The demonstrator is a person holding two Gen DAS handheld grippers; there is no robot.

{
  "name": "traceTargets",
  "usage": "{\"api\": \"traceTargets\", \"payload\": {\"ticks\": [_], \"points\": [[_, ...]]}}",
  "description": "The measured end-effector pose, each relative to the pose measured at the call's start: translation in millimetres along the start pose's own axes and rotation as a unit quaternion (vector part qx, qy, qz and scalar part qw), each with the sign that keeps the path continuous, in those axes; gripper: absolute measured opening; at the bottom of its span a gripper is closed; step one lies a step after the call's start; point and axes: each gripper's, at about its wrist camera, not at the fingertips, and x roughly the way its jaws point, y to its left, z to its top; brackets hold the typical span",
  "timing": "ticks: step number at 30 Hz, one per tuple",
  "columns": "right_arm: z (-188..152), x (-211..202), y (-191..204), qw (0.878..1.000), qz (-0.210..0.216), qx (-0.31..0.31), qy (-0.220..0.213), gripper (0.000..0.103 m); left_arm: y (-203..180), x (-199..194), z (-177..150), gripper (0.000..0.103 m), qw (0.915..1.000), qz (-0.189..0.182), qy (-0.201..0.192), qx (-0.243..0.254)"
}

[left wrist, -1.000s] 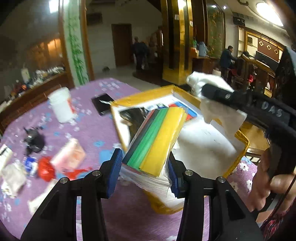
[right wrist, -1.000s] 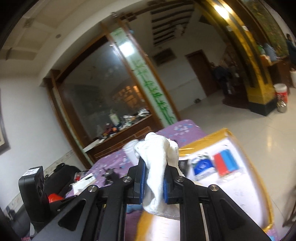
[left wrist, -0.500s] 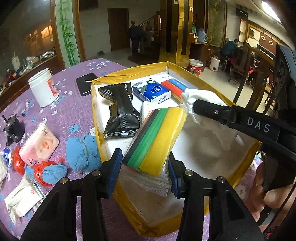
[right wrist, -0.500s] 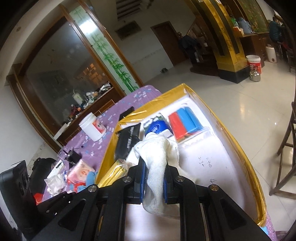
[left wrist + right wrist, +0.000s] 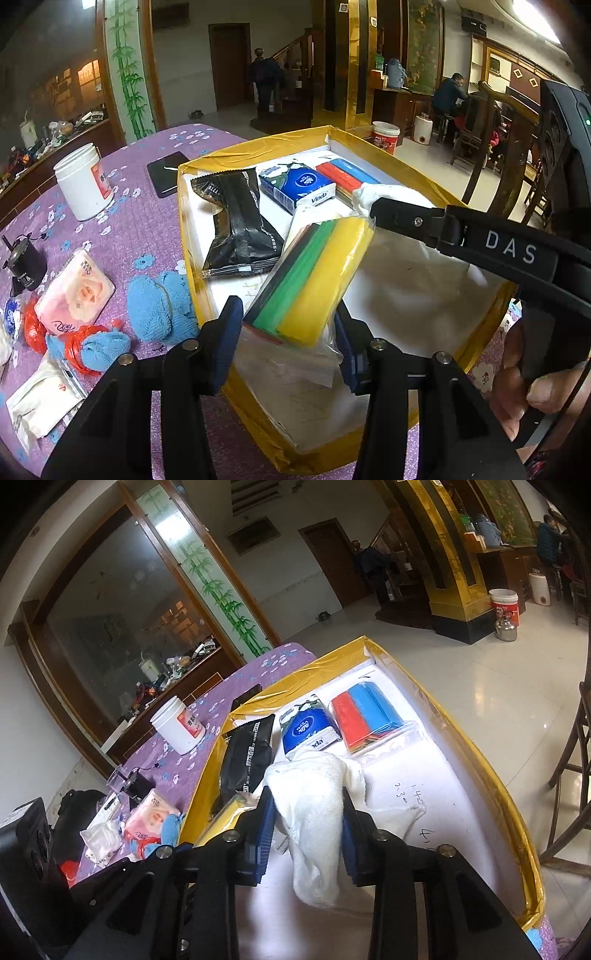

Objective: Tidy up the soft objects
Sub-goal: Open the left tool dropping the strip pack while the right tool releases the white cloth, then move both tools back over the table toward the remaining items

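Now the white cloth is being let go in the box.

The right gripper [image 5: 306, 827] jaws have just been opening, so the white cloth [image 5: 317, 812] hangs loose between them over the yellow box [image 5: 255, 151]. The left gripper [image 5: 286, 341] is clamped on the pack of colored sheets [image 5: 314, 273]. Inside lie one black pouch [image 5: 240, 225], one blue tissue pack [image 5: 299, 184] and one red and blue pack [image 5: 364, 710]. So two more soft things are almost put away.

We count one yellow-rimmed white box [image 5: 255, 151] ahead of the left gripper [image 5: 286, 343], holding one black foil packet [image 5: 236, 225], one blue tissue pack [image 5: 299, 186] and two clear packs of coloured sheets [image 5: 314, 277]. To its left lie two blue terry cloths [image 5: 159, 306] and one white plastic jar [image 5: 83, 181]. One white cloth [image 5: 314, 812] sits between the right gripper's [image 5: 308, 834] jaws.
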Motion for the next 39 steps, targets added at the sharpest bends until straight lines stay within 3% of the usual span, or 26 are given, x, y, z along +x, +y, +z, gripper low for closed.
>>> {"api": "traceTargets", "payload": {"ticks": [4,7,9,11,16,19,25,39], "points": [[1,-2,0,1.000,-0.001,0.001,-0.004,0.038,-2,-5,0,0.047,1.0000,-0.001,-0.006,0.003],[1,-7,0,1.000,-0.004,0.003,-0.015,0.046,-7,-12,-1,0.058,0.9998,0.003,-0.014,0.010],[1,-12,-1,1.000,-0.005,0.005,-0.021,0.056,-11,-21,-1,0.059,0.9993,0.015,-0.029,0.019],[2,-17,-1,1.000,-0.008,0.004,-0.028,0.056,-14,-27,-1,0.059,0.9984,0.025,-0.041,0.030],[5,-26,8,0.999,-0.020,-0.013,-0.042,0.056,-20,-44,-1,0.060,0.9914,0.092,-0.077,0.052],[6,-30,16,0.998,-0.029,-0.028,-0.048,0.056,-17,-52,0,0.074,0.9872,0.121,-0.092,0.049],[8,-36,28,0.996,-0.033,-0.048,-0.063,0.061,-11,-61,1,0.075,0.9816,0.151,-0.107,0.048],[8,-44,49,0.995,-0.027,-0.068,-0.067,0.061,1,-76,-7,0.075,0.9778,0.167,-0.116,0.047]]}}
